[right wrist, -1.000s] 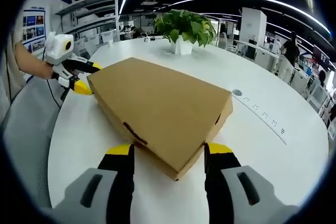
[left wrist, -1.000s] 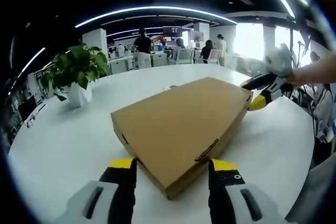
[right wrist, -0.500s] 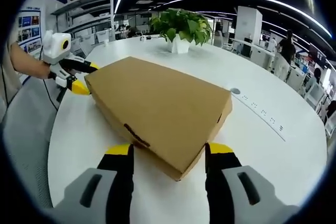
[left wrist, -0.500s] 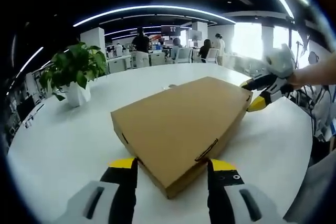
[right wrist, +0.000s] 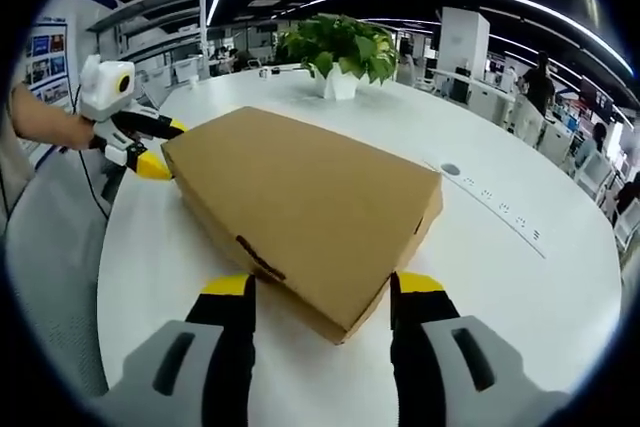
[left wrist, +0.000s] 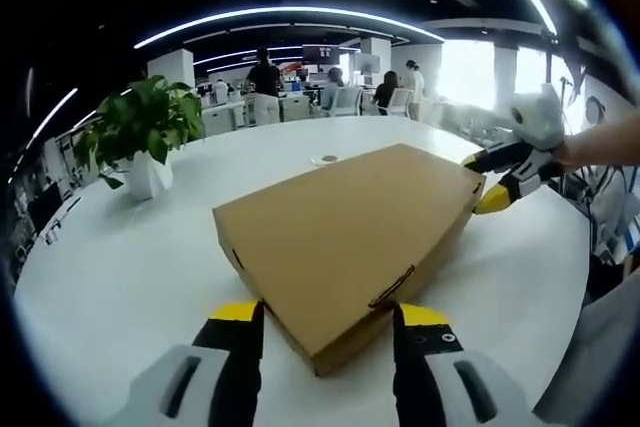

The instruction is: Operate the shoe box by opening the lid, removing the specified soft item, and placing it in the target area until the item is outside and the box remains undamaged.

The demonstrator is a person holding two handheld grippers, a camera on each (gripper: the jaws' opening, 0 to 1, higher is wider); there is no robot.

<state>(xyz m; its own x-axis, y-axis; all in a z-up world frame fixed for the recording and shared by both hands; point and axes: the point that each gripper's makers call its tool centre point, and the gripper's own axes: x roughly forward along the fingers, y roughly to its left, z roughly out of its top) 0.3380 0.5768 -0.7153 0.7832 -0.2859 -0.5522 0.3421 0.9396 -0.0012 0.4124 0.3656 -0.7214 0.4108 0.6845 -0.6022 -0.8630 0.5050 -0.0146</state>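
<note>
A closed brown cardboard shoe box (left wrist: 345, 237) lies flat on a white round table (left wrist: 120, 277). My left gripper (left wrist: 328, 315) is open, and its yellow-tipped jaws straddle the box's near corner. From the opposite end, my right gripper (right wrist: 325, 285) is open too, with the other corner of the box (right wrist: 300, 212) between its jaws. The right gripper (left wrist: 482, 179) also appears at the box's far right corner in the left gripper view. The left gripper (right wrist: 160, 147) appears at the far left corner in the right gripper view. The lid is shut and hides the box's contents.
A potted green plant (left wrist: 140, 137) in a white pot stands on the table beyond the box, also seen as the plant (right wrist: 340, 52). A round cable port (right wrist: 450, 169) and a row of sockets (right wrist: 505, 219) sit in the tabletop. People and desks fill the office behind.
Both views have drifted slightly. The box stays put and both grippers keep their open stance at its corners.
</note>
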